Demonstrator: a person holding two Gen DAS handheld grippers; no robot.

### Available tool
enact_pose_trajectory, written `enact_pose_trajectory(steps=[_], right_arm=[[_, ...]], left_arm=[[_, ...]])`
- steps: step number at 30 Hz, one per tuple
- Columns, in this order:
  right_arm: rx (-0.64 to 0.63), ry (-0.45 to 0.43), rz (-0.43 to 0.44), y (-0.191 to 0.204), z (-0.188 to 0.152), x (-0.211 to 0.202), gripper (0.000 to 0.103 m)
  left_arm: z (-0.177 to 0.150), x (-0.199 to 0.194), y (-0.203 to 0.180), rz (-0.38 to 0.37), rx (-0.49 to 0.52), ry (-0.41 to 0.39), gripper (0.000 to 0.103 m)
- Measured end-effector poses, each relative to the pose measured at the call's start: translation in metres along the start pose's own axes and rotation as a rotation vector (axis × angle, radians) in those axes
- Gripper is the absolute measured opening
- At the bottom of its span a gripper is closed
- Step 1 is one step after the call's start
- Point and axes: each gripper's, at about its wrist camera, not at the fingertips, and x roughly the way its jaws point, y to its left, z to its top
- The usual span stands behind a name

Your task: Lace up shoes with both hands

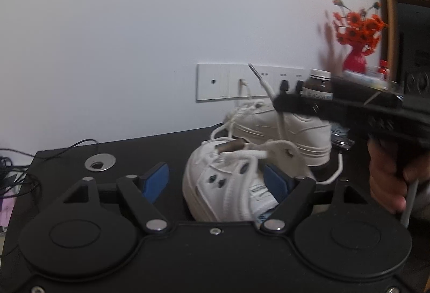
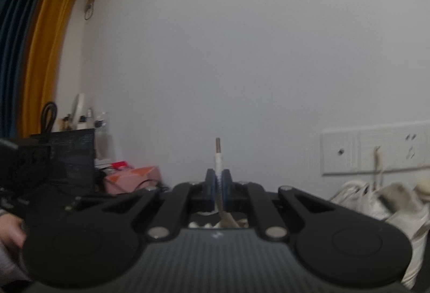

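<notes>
Left wrist view, left claw (image 1: 216,180): I read the blue pads standing wide apart, nothing clamped; the near shoe sits between them, the right pad close against its side, contact not confirmed.
Left wrist view, near shoe (image 1: 228,185): white sneaker on the black table (image 1: 67,158), tongue and eyelets facing me, a second white shoe (image 1: 290,129) just behind it.
Left wrist view, lace (image 1: 252,154): flat, white, limp; it runs up from the eyelets to the right claw (image 1: 279,101), which crosses in from the right with the tip standing above it.
Right wrist view, right claw (image 2: 220,185): pads pressed together on the lace (image 2: 219,166), just below its stiff tip (image 2: 218,145).
Right wrist view, shoes (image 2: 376,199): low right, blurred, below the wall socket plate.
Handling, my judgement: lace is soft and sags, so I would hold near the stiff tip for threading. Shoe is light and may slide when the lace is pulled; I would steady it at the eyelet flap.
</notes>
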Motion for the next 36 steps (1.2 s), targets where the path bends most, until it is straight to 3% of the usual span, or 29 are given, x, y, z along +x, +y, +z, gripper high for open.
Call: enact_pose_trajectory(steps=[2, 6, 12, 21, 27, 31, 36], right_arm=[[0.026, 0.01, 0.03, -0.002, -0.003, 0.0, 0.005], [0.114, 0.045, 0.055, -0.013, -0.012, 0.007, 0.005], [0.159, 0.088, 0.088, -0.015, -0.022, 0.012, 0.005], [0.086, 0.156, 0.088, -0.007, -0.032, 0.011, 0.005], [0.084, 0.176, 0.099, -0.008, -0.03, 0.006, 0.005], [0.1, 0.187, 0.109, -0.012, -0.03, 0.004, 0.005], [0.106, 0.195, 0.114, -0.014, -0.03, 0.004, 0.005]], left_arm=[[0.0, 0.001, 0.0, 0.021, -0.014, 0.01, 0.08], [0.003, 0.0, -0.005, 0.101, 0.001, 0.002, 0.091], [-0.002, -0.003, -0.018, 0.234, 0.035, -0.077, 0.097], [-0.01, -0.001, 0.0, 0.223, -0.138, -0.099, 0.103], [-0.013, 0.005, 0.02, 0.191, -0.279, -0.081, 0.103], [-0.018, 0.013, 0.03, 0.155, -0.364, -0.027, 0.103], [-0.021, 0.016, 0.035, 0.144, -0.388, -0.01, 0.103]])
